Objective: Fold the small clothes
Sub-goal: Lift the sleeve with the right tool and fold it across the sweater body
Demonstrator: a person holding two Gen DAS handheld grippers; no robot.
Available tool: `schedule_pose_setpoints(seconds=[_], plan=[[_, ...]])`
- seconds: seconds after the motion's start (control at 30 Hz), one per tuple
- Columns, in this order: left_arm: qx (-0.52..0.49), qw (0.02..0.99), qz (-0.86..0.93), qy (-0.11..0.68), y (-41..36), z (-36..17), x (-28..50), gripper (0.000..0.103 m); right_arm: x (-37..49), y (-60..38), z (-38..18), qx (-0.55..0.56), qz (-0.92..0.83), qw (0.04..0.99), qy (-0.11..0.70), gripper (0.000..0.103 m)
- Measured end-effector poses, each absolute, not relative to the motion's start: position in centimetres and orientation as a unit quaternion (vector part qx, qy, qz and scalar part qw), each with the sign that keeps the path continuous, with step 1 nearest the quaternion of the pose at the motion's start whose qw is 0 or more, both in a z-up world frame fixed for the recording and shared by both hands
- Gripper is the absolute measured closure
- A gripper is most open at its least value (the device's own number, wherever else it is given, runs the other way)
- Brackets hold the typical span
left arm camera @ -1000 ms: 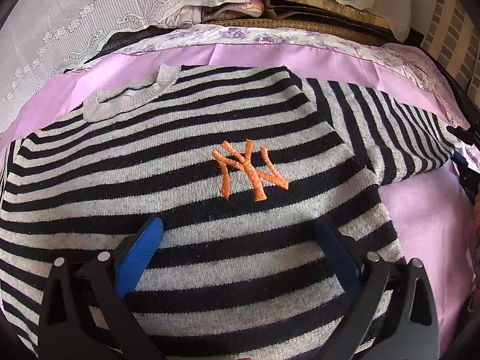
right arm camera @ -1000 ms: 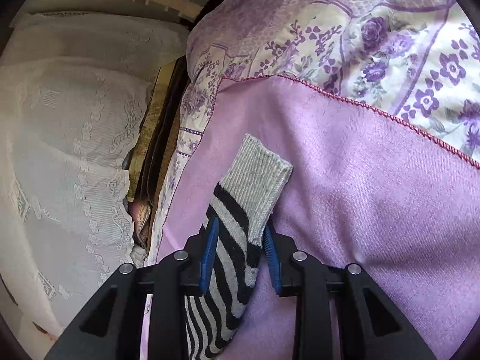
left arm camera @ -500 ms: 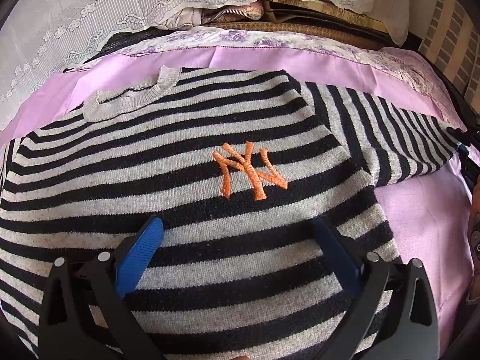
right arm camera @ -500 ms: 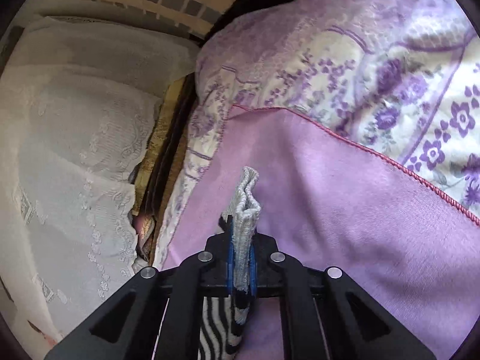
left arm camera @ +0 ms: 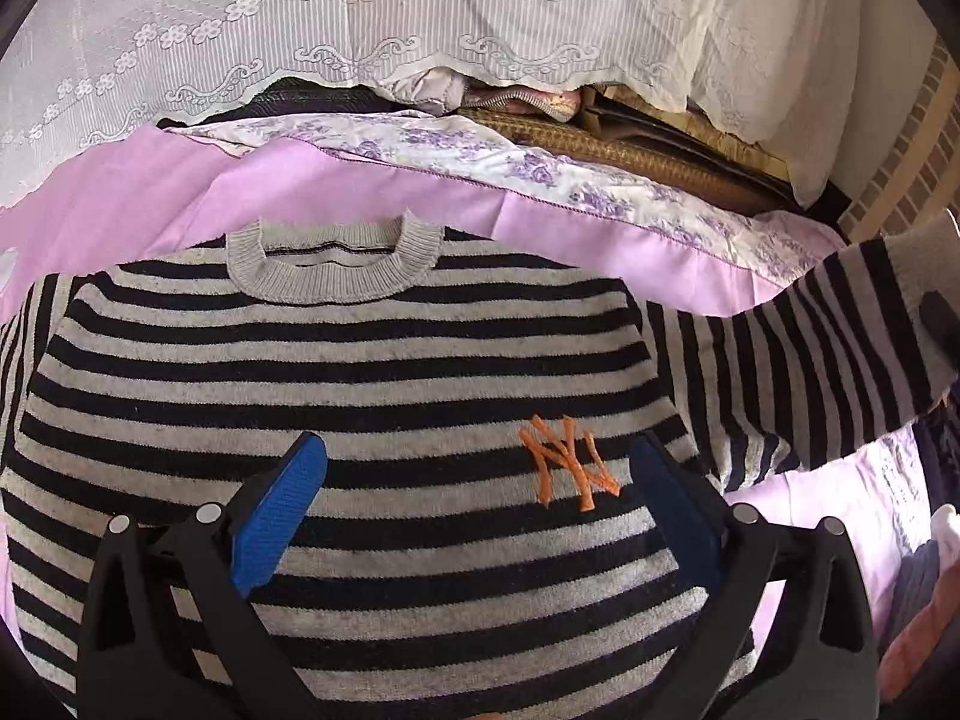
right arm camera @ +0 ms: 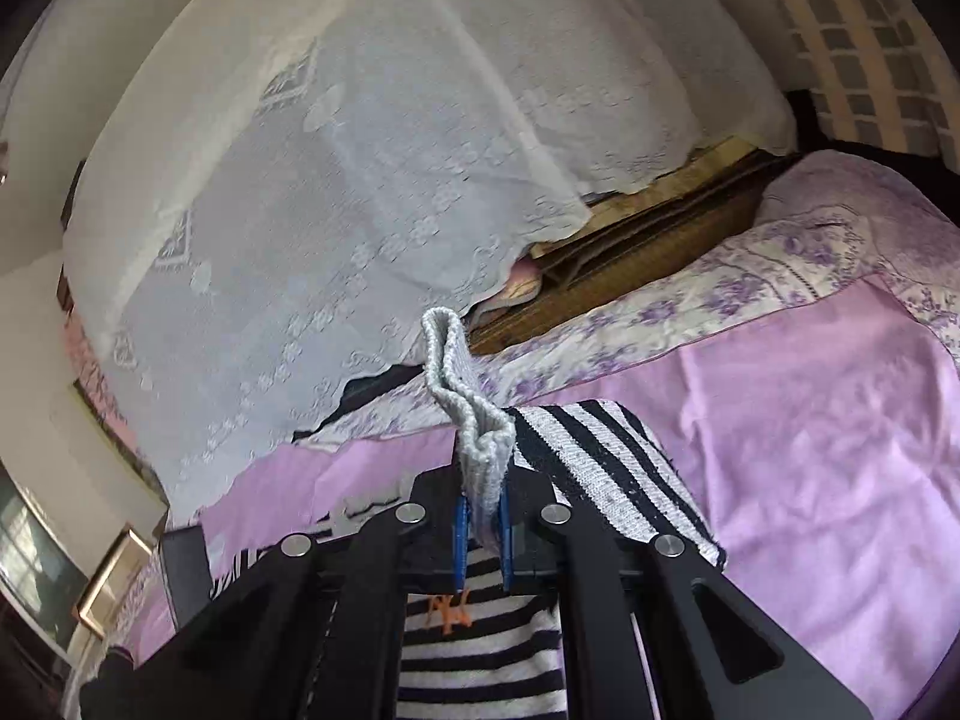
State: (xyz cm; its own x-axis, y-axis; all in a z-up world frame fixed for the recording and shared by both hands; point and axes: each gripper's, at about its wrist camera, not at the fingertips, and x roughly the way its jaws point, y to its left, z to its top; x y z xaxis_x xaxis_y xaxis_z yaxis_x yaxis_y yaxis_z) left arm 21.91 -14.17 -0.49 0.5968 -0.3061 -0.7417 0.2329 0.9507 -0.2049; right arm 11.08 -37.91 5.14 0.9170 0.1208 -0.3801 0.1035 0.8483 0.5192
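Striped sweater (left arm camera: 360,372) flat on pink sheet (left arm camera: 150,180), cuff (right arm camera: 474,450) apparently pinched in right fingers (right arm camera: 480,534), left fingers (left arm camera: 474,510) wide, empty.

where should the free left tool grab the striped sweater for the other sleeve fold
Probably the far sleeve at its outer end, coming from the sweater's outer side: it lies flat past the body's edge. The right tool already pinches the opposite grey cuff; the left tool hovers open.

The sweater (left arm camera: 360,372), striped black and grey with an orange logo (left arm camera: 567,462), lies flat, filling the lower frame; its sleeve (left arm camera: 810,360) is lifted at right.
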Motion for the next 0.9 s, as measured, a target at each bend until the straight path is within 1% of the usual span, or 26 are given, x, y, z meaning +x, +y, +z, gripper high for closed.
schedule_pose_setpoints(seconds=[0.1, 0.23, 0.5, 0.63, 0.8, 0.9], plan=[[-0.068, 0.879, -0.169, 0.44, -13.2, -0.7, 22.9, 0.004, 11.6, -32.9, 5.3, 0.244, 0.038, 0.942, 0.228, 0.095], [-0.069, 0.873, -0.172, 0.451, -12.1, -1.1, 23.7, 0.004, 12.7, -28.1, 5.1, 0.222, 0.072, 0.939, 0.253, 0.095], [-0.072, 0.901, -0.14, 0.405, -6.3, 1.1, 24.5, 0.004, 15.7, -20.3, 6.9, 0.194, 0.094, 0.94, 0.266, 0.095], [-0.084, 0.908, -0.107, 0.396, -2.7, 1.3, 25.7, 0.004, 18.0, -16.4, 7.0, 0.182, 0.098, 0.939, 0.275, 0.094], [-0.076, 0.923, -0.039, 0.376, 0.1, 0.5, 26.7, 0.004, 20.9, -12.8, 5.7, 0.158, 0.092, 0.941, 0.283, 0.094], [-0.047, 0.916, -0.016, 0.398, 0.5, -1.7, 27.8, 0.004, 22.4, -12.2, 3.1, 0.159, 0.086, 0.935, 0.306, 0.093]])
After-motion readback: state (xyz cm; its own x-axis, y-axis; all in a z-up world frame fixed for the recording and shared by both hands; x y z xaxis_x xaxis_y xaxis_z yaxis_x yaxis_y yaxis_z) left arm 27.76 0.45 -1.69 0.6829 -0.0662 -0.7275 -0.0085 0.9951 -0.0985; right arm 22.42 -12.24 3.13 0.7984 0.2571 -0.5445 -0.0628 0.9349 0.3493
